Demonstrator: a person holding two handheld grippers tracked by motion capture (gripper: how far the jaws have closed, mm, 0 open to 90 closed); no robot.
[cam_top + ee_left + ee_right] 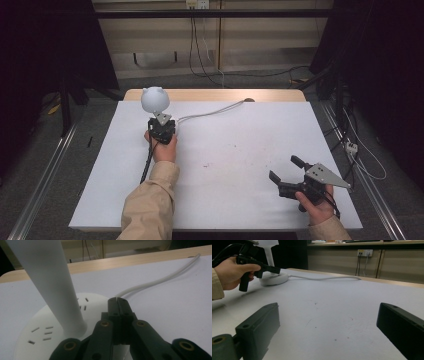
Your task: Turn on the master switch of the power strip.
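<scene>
A white desk lamp stands at the back left of the table, with a round eared head (154,99), a thick stem (50,277) and a flat round base (37,332) with small slots. Its white cable (210,112) runs off to the back right. My left gripper (117,301) is shut, its tips resting over the base's rim where the cable (160,281) comes out; nothing shows between the jaws. In the high view the left gripper (162,120) sits just in front of the lamp. My right gripper (284,167) is open above bare table at the near right.
A white sheet (240,150) covers the table, with a wooden strip (215,95) showing along the far edge. Dark cables hang from a wall socket (362,252) behind the table. Metal rails (45,170) run along the floor on both sides.
</scene>
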